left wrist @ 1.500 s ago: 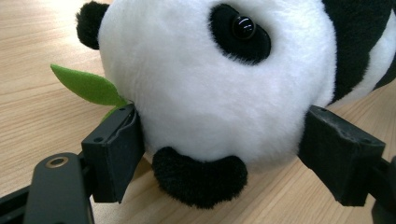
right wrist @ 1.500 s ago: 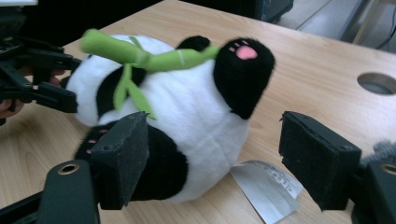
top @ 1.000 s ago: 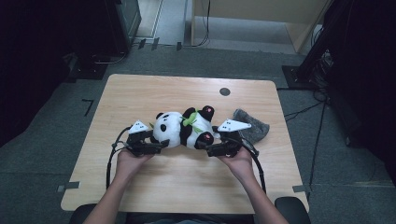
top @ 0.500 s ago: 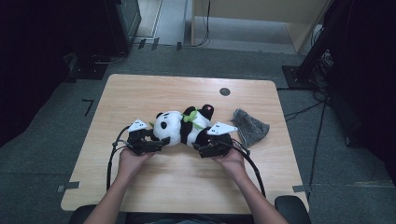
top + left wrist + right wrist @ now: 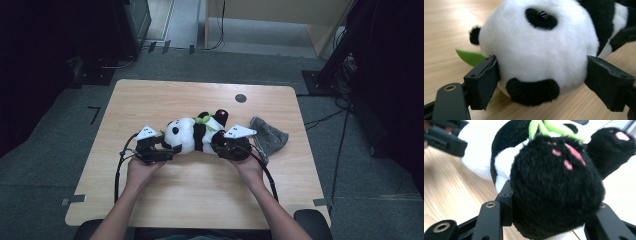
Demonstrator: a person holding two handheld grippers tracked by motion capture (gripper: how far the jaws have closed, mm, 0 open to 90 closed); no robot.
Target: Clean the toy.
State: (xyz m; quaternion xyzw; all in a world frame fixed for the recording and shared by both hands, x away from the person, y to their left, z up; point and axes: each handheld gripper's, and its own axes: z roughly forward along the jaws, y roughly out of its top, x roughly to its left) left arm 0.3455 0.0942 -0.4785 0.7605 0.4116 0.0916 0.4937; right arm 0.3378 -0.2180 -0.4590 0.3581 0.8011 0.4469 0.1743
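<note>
Left gripper clamping panda head, right gripper its foot; face half hidden.

I count one plush panda, one grey knit cloth, two grippers, one wooden table.

**Dim room, lit table**

A wooden table is set on grey carpet. Cables are trailed across the floor at right. Dark equipment is seen far left, pale furniture far right.
</note>
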